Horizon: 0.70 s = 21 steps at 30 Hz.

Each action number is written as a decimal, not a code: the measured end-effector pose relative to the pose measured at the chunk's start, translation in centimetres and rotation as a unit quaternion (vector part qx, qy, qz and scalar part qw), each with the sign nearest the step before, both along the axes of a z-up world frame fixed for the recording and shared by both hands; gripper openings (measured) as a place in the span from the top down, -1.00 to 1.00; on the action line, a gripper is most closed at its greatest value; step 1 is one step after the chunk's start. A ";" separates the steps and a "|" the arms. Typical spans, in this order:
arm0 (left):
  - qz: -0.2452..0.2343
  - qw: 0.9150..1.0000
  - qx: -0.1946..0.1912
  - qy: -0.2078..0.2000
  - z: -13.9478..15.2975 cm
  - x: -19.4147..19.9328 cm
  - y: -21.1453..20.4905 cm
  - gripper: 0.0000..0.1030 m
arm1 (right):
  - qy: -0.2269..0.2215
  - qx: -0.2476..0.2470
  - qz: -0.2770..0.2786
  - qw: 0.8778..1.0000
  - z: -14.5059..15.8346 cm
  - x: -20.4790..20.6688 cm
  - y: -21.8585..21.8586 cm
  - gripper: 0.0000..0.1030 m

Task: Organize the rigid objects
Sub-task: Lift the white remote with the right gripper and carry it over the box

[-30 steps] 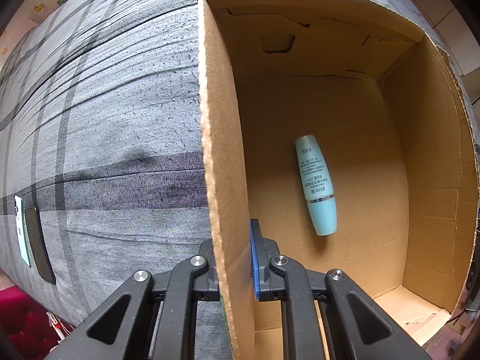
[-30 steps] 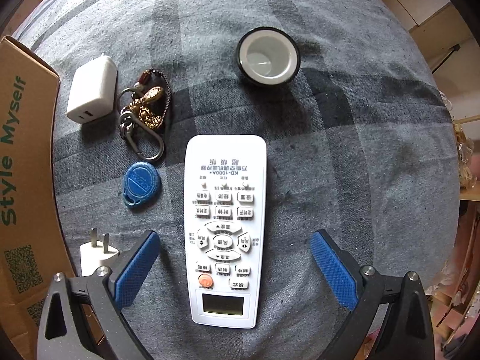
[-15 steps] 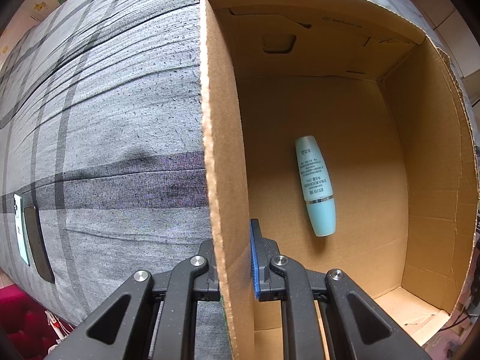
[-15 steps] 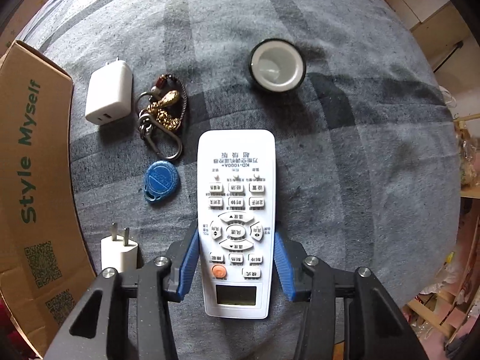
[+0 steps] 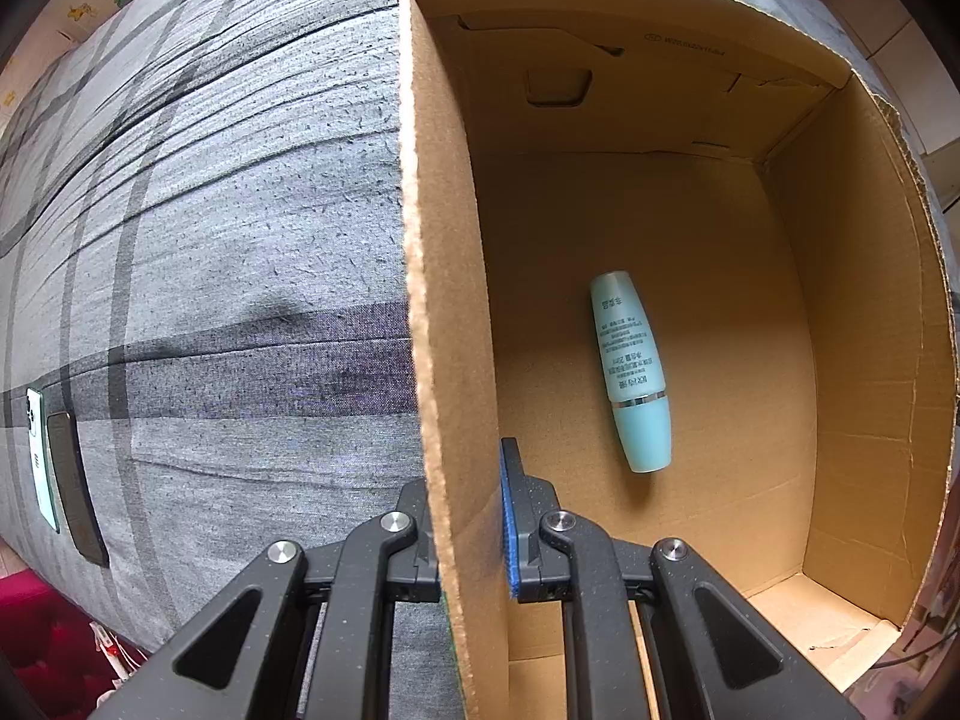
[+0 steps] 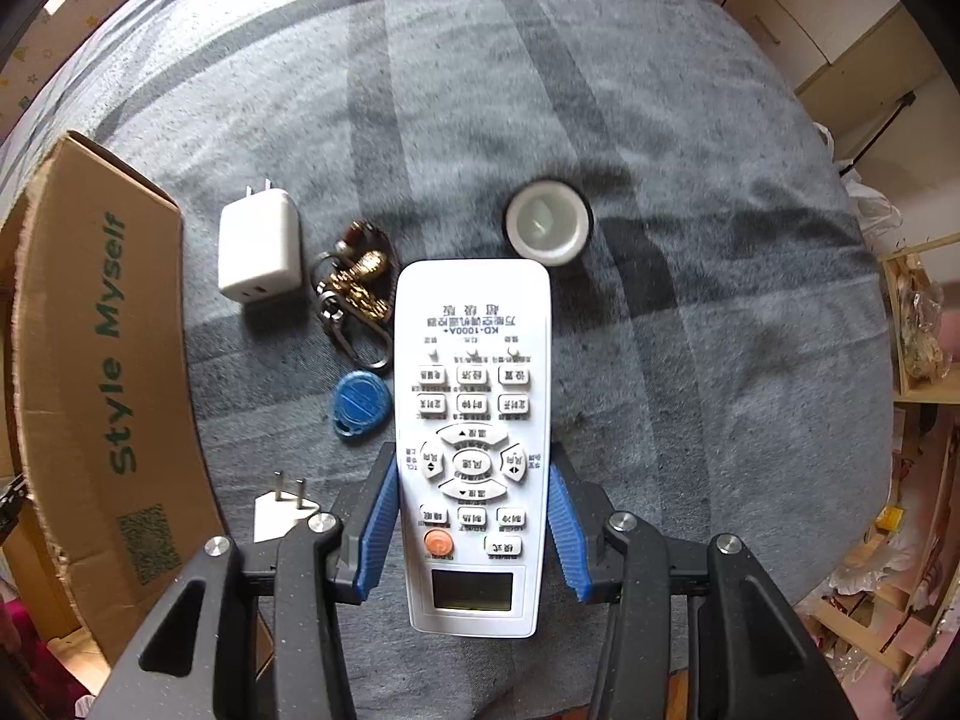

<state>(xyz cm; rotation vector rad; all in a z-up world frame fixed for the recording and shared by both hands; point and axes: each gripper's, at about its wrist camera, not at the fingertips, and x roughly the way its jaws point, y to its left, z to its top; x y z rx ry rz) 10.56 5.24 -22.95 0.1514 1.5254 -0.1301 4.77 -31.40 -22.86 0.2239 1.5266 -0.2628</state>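
Observation:
My right gripper [image 6: 474, 516] is shut on a white remote control [image 6: 474, 420], its blue pads pressing both long sides, and the remote hangs lifted above the grey plaid bedcover [image 6: 690, 330]. Below lie a white charger [image 6: 259, 252], a keyring with gold charm [image 6: 354, 294], a blue key fob [image 6: 359, 401], a small white plug [image 6: 281, 513] and a round white lid [image 6: 547, 227]. My left gripper [image 5: 474, 516] is shut on the wall of the open cardboard box [image 5: 444, 300]. Inside the box lies a pale teal bottle [image 5: 630, 372].
The box's outer side, printed "Style Myself" [image 6: 114, 348], stands left of the objects in the right wrist view. Two phones [image 5: 60, 468] lie at the bedcover's left edge in the left wrist view. Wooden shelves and clutter [image 6: 912, 324] sit beyond the bed's right side.
My right gripper went from open around the remote to shut on it, then rose with it; the objects on the bedcover now look smaller. The left gripper and box stayed still.

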 end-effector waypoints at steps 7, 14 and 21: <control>-0.003 1.000 -0.001 -0.001 0.0 0.1 -0.2 0.74 | -0.011 -0.003 0.007 1.000 2.5 0.9 0.9 0.04; -0.003 1.000 -0.001 -0.001 0.0 0.2 -0.1 0.74 | -0.033 0.003 0.024 0.999 5.5 1.5 2.4 0.04; -0.003 1.000 -0.003 0.000 0.1 0.3 -0.1 0.74 | -0.053 0.015 0.049 0.997 7.5 3.4 4.7 0.04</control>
